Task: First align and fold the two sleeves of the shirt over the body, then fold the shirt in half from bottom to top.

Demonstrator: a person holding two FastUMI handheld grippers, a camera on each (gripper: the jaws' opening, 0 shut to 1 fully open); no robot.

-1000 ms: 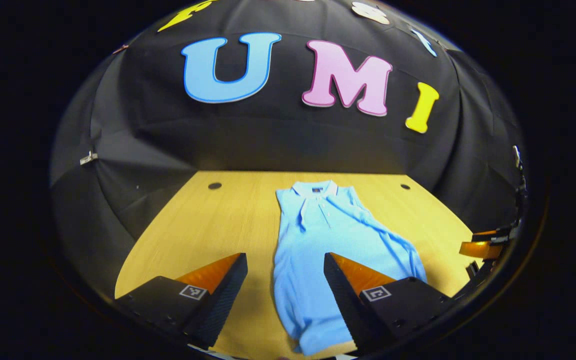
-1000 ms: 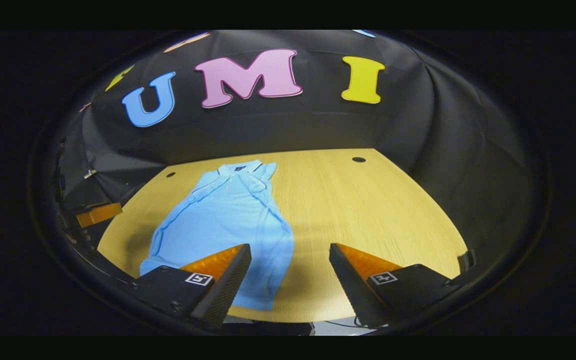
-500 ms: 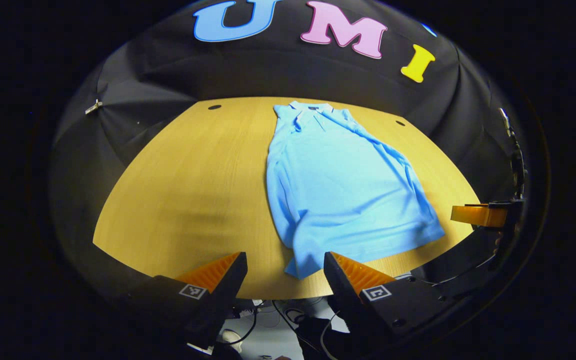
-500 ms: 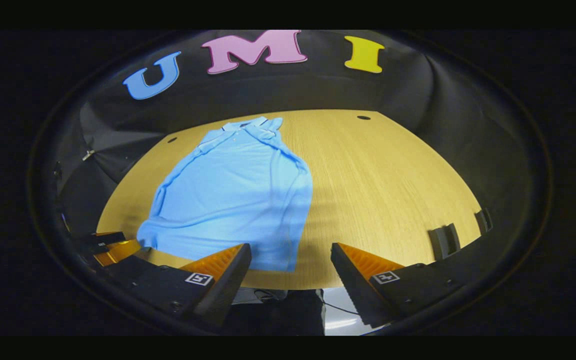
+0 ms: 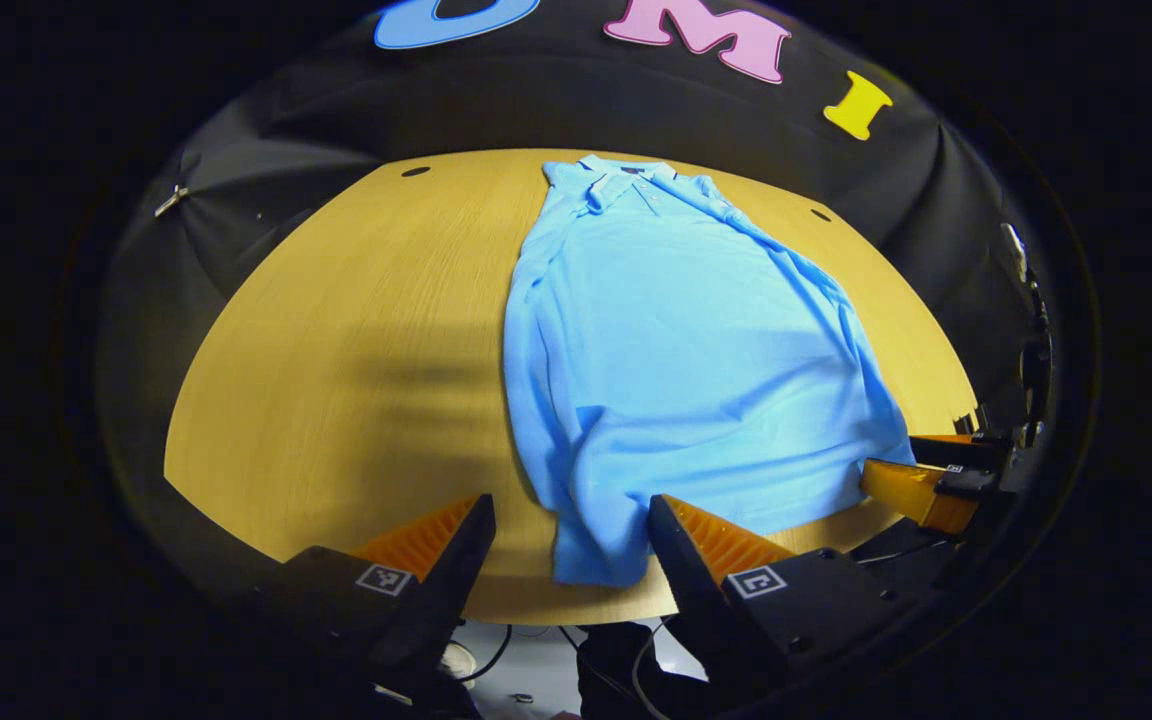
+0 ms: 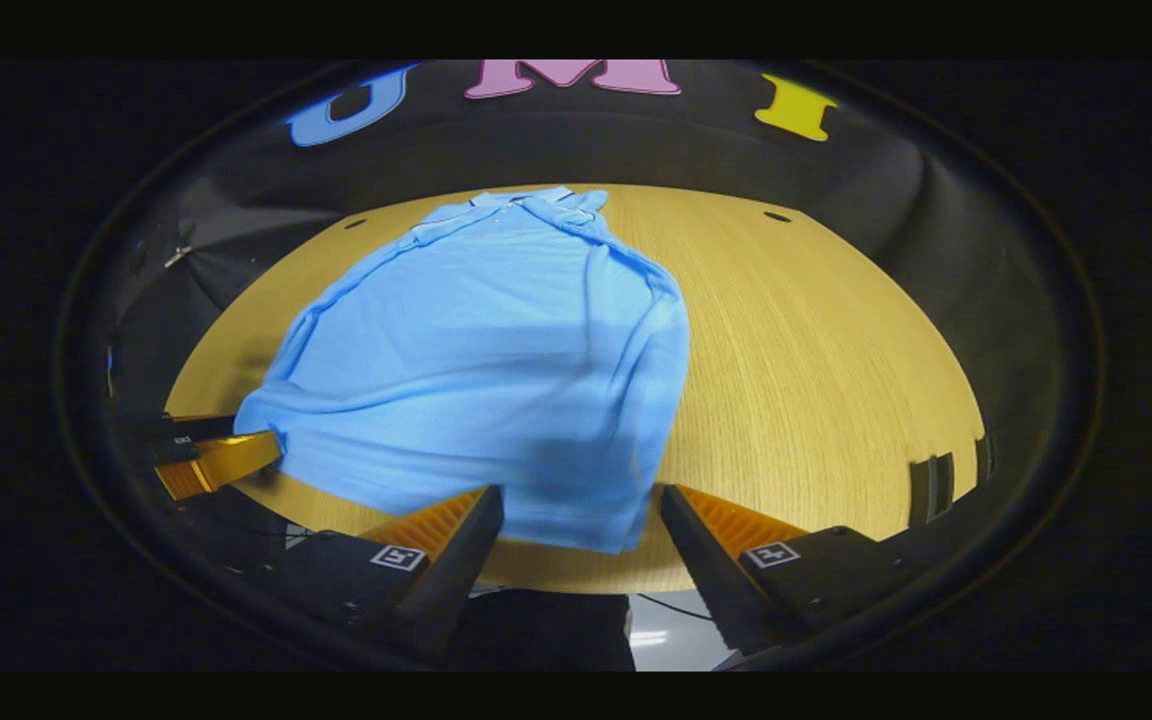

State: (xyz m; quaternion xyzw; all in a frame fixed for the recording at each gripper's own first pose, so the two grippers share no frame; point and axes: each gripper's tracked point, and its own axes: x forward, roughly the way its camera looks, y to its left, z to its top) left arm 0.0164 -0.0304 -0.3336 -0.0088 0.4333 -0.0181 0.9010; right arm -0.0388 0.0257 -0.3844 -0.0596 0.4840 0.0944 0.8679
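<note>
A light blue polo shirt lies flat on the wooden table, collar at the far side, both sleeves lying in over the body along its edges. My left gripper is open at the near table edge, and the shirt's near left hem corner lies between its fingers. In the right gripper view the shirt spreads to the left. My right gripper is open too, with the near right hem corner between its fingers. Each gripper shows at the other view's side: the right gripper and the left gripper.
The table's near edge runs just under both grippers, with cables and floor below it. Small dark holes mark the tabletop's far corners. Bare wood stretches left of the shirt and to its right. Dark brackets sit at the table's right edge.
Both grippers drew back to the near table edge, tilted down, then closed in on the hem corners. Both stayed open. The shirt has not moved.
</note>
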